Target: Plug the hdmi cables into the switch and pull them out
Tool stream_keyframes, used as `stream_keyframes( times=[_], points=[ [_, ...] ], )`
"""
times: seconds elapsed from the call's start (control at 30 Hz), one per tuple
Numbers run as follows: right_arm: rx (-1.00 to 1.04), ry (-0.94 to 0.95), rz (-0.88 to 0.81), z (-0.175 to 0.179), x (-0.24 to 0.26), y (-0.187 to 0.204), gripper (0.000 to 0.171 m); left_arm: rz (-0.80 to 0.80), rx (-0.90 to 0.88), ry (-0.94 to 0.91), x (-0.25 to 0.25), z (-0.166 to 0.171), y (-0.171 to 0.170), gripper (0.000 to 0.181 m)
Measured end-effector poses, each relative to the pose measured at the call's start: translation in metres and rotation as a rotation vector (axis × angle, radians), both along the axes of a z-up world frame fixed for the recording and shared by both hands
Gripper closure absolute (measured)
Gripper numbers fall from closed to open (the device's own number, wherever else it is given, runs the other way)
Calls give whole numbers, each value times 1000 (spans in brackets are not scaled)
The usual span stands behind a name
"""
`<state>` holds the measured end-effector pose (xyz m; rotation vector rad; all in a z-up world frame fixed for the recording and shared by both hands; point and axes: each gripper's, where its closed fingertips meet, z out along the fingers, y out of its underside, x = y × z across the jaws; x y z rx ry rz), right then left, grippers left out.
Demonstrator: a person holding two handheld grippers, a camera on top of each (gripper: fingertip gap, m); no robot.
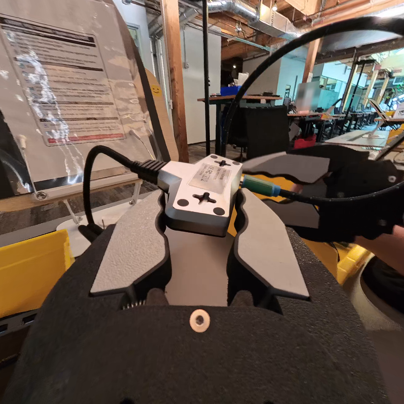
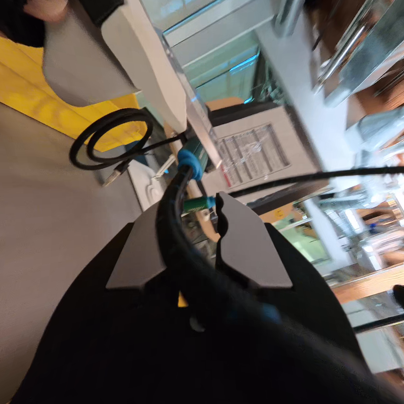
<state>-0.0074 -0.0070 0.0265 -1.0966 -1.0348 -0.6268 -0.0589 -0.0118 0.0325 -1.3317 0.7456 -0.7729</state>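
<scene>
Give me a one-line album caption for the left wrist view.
Left claw grips a silver HDMI switch, black cable plugged in one side, green plug at the other.

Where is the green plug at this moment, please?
In the left wrist view, the green plug sits at the right side of the silver switch, which the left gripper holds.

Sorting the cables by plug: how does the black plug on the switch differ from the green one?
The black plug has a ribbed black body, while the green plug is smooth green with a blue collar. The black plug enters the silver switch on its left side, the green plug on its right. The black plug's cable droops down to the table; the green plug's runs toward the right hand-held gripper. Both look seated in the switch.
</scene>
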Motion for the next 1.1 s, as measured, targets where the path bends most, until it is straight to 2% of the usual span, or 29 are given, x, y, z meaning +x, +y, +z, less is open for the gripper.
stream_keyframes(
  times=[0.13,0.27,0.43,0.53,0.63,0.8,1.1],
  points=[
    [-229,106,-74,-25,16,-7,140,53,-19,-73,-8,7,12,120],
    [-324,285,-81,-30,28,-39,142,97,-34,-110,-12,8,20,120],
    [-320,575,-42,-5,21,-75,139,94,-32,-99,-7,5,18,120],
    [-269,758,-28,8,12,-73,132,94,-41,-104,-6,4,17,120],
    [-141,878,-27,18,3,-63,132,82,-60,-115,-7,2,15,120],
    [-88,887,-63,17,-16,-42,130,77,-60,-102,-8,-2,15,120],
    [-105,885,-59,8,-22,-21,139,19,-96,-99,-10,-10,17,120]
  ],
)
